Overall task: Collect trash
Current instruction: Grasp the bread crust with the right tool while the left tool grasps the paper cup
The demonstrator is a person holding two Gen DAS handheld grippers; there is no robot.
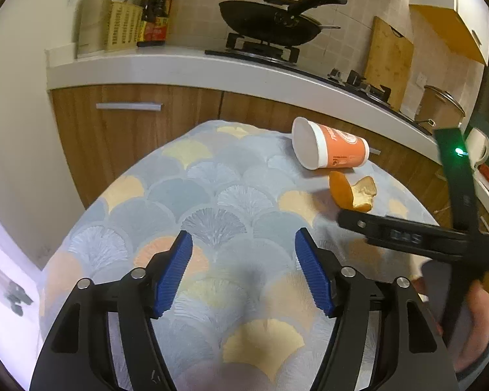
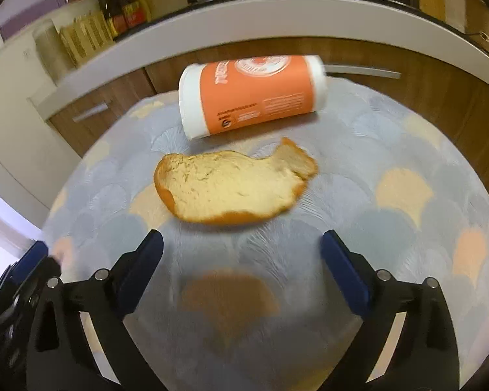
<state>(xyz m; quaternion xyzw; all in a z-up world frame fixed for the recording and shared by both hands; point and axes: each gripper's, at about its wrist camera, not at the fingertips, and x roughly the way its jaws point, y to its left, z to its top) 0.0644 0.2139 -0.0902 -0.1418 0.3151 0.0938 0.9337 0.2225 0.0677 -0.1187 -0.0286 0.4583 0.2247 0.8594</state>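
orange peel [image 2: 234,189] lies just ahead of the wide-open, empty right hand-held gripper [image 2: 241,254].

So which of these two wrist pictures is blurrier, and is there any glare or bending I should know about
The right wrist view is the blurrier: the paper cup, orange peel and tablecloth smear with motion. The left wrist view is sharp on the cup and peel; its lower left edge is washed out white. Both bend the countertop into a fisheye curve.
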